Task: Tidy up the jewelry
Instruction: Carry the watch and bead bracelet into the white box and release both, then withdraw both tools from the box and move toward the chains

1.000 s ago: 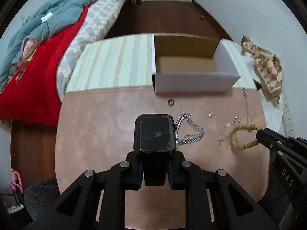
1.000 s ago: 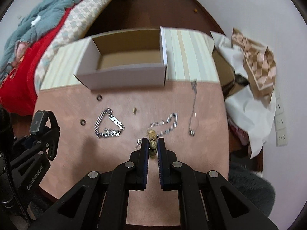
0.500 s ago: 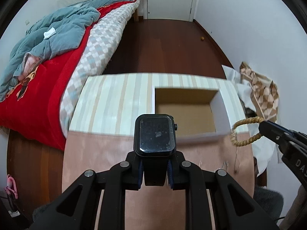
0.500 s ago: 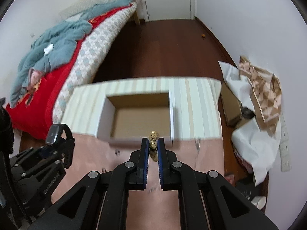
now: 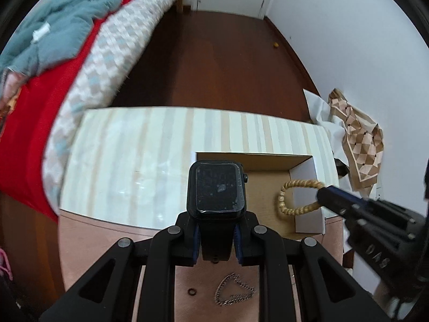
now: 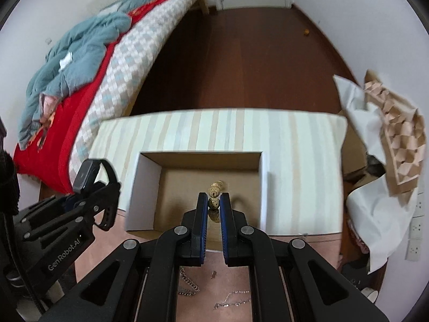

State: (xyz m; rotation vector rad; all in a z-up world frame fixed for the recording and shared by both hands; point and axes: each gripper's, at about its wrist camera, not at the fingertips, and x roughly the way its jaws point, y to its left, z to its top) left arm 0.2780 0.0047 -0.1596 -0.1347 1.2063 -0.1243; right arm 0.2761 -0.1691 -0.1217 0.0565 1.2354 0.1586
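My left gripper (image 5: 215, 237) is shut on a black smartwatch (image 5: 216, 189) by its strap, face up, near the left front of the open white cardboard box (image 5: 308, 221). My right gripper (image 6: 213, 205) is shut on a tan beaded bracelet (image 6: 215, 191) and holds it above the box's brown inside (image 6: 185, 187). In the left wrist view the bracelet (image 5: 288, 197) hangs as a loop over the box from the right gripper (image 5: 325, 191). The left gripper (image 6: 92, 185) with the watch (image 6: 85, 173) shows left of the box in the right wrist view.
On the pink mat (image 5: 88, 244) lie a silver chain bracelet (image 5: 233, 291), a small ring (image 5: 192, 292) and thin chains (image 6: 232, 299). The striped tabletop (image 5: 150, 145) lies behind the box. A bed with a red cover (image 6: 61, 112) is on the left. Crumpled paper and patterned cardboard (image 6: 394, 145) are on the right.
Both grippers have risen from the mat and moved forward to the box, with the watch and the bracelet still held. The bracelet now hangs over the box's inside.
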